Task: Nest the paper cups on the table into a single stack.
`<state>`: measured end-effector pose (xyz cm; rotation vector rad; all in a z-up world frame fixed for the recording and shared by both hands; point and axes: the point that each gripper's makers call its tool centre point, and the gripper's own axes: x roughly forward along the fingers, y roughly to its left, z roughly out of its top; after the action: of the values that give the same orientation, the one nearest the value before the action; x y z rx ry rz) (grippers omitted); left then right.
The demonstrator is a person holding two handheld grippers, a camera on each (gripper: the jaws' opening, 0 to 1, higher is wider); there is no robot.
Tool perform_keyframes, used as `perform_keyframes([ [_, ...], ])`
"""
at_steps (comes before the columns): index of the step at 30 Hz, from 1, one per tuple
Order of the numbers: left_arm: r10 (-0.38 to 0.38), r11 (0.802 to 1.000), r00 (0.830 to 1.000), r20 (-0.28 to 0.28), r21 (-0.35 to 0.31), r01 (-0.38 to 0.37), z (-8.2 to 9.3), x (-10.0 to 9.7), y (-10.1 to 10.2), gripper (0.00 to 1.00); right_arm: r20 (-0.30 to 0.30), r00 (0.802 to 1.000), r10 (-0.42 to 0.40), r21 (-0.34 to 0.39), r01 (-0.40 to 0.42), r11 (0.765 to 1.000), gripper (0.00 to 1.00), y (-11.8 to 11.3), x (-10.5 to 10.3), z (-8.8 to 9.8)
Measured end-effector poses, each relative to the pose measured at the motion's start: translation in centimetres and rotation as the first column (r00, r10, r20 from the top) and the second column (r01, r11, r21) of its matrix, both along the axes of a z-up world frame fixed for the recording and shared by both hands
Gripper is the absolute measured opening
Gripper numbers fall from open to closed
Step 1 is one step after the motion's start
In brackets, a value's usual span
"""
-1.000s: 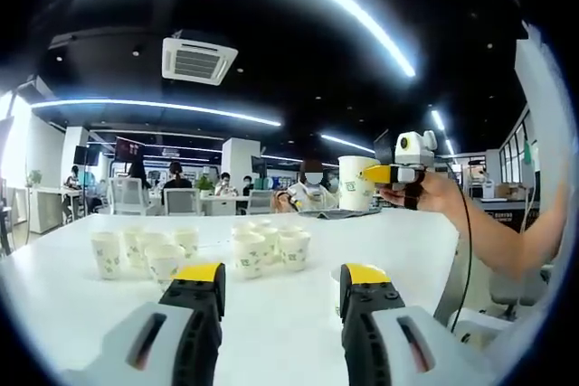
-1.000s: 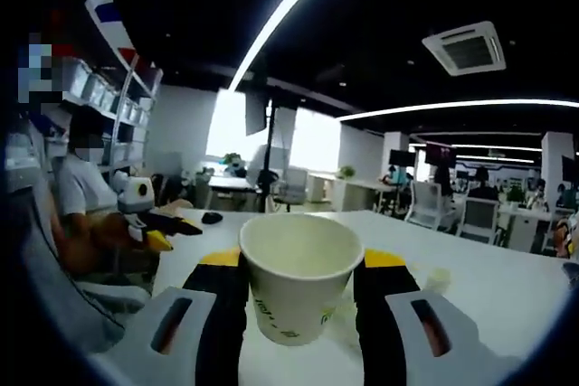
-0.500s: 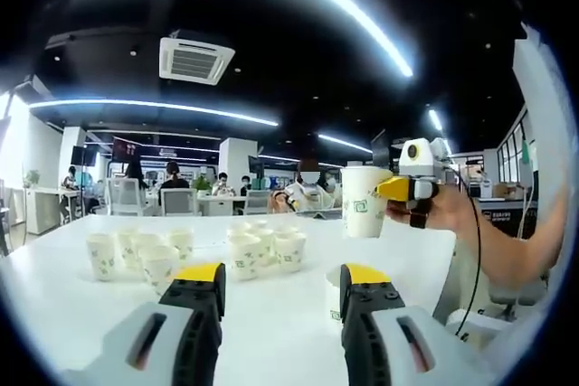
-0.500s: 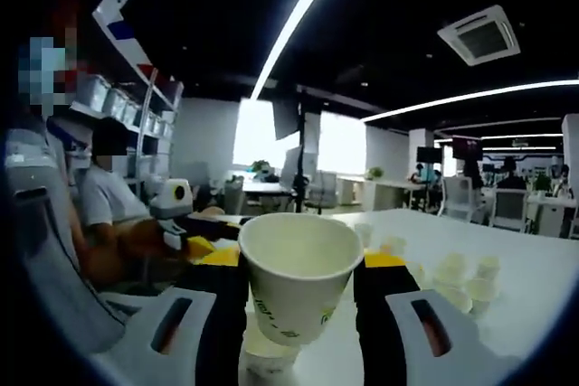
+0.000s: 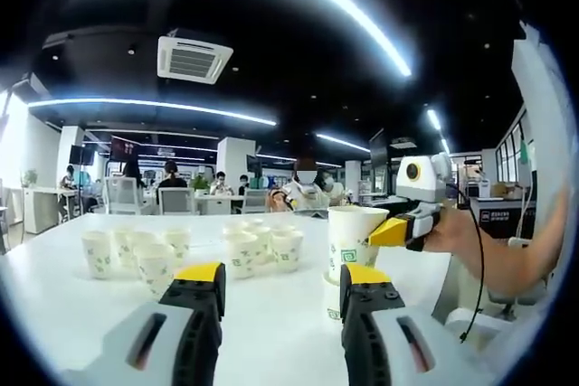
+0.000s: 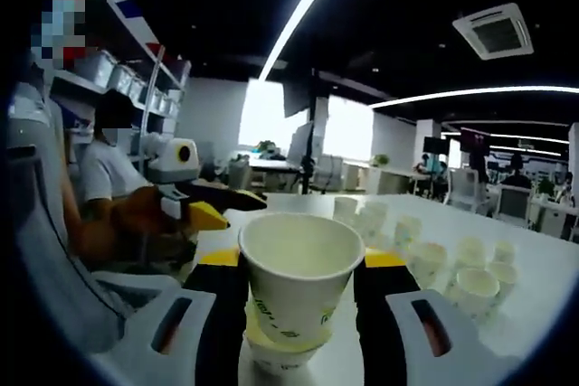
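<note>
My right gripper point(image 6: 301, 270) is shut on a white paper cup point(image 6: 297, 300) with green print, held upright. Its base sits just inside the mouth of another cup point(image 6: 276, 356) standing on the white table point(image 6: 534, 314). From the left gripper view, the held cup point(image 5: 354, 241) and the right gripper point(image 5: 404, 226) come in from the right, over the lower cup point(image 5: 333, 299). My left gripper point(image 5: 282, 279) stands open and low over the table with nothing between its jaws. Several loose cups point(image 5: 136, 251) stand upright in two clusters, the nearer one point(image 5: 262, 247) at the middle.
The loose cups point(image 6: 452, 264) stand to the right in the right gripper view. A person's hand and forearm point(image 5: 493, 250) hold the right gripper. The left gripper point(image 6: 194, 210) shows at the left there. Chairs, desks and seated people are in the background.
My right gripper has brought the held cup down and leftward, from high above the table onto the cup standing by my left gripper's right jaw. The left gripper has hardly moved.
</note>
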<state>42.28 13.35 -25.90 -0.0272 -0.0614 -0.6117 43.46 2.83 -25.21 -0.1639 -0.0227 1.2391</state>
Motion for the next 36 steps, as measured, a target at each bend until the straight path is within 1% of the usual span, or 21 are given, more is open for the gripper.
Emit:
perform_keyframes([
  [5, -0.001, 1.0, 1.0, 0.0, 0.0, 0.001, -0.1, 0.1, 0.1, 0.54, 0.001, 1.0, 0.003, 0.014, -0.003, 1.0, 0.49, 0.2, -0.2, -0.1],
  [12, -0.001, 1.0, 1.0, 0.002, 0.001, 0.001, -0.1, 0.0, 0.2, 0.54, 0.038, 0.999, -0.007, -0.022, 0.008, 1.0, 0.49, 0.3, -0.4, -1.0],
  [16, 0.0, 1.0, 1.0, -0.001, -0.004, 0.0, -0.1, 0.0, 0.3, 0.54, 0.029, 1.0, -0.011, -0.01, 0.011, 1.0, 0.5, 0.2, -0.4, -1.0],
  [25, -0.008, 1.0, 1.0, 0.001, 0.002, 0.008, -0.2, -0.1, -0.1, 0.54, 0.03, 0.999, -0.013, -0.023, 0.013, 1.0, 0.5, 0.1, -0.7, -1.5],
  [30, -0.007, 1.0, 1.0, 0.0, 0.003, 0.007, -0.2, 0.0, 0.0, 0.53, 0.02, 1.0, -0.023, -0.006, 0.023, 1.0, 0.5, -0.1, -0.5, -1.4],
  [34, -0.009, 1.0, 1.0, 0.006, -0.003, 0.009, 0.1, 0.1, -0.1, 0.53, 0.015, 1.0, -0.025, -0.005, 0.025, 1.0, 0.5, -0.1, -0.6, -1.6],
  [36, -0.015, 1.0, 1.0, -0.001, -0.001, 0.015, -0.2, 0.2, -0.4, 0.53, 0.012, 1.0, -0.024, -0.008, 0.024, 1.0, 0.51, -0.2, -0.8, -1.8],
])
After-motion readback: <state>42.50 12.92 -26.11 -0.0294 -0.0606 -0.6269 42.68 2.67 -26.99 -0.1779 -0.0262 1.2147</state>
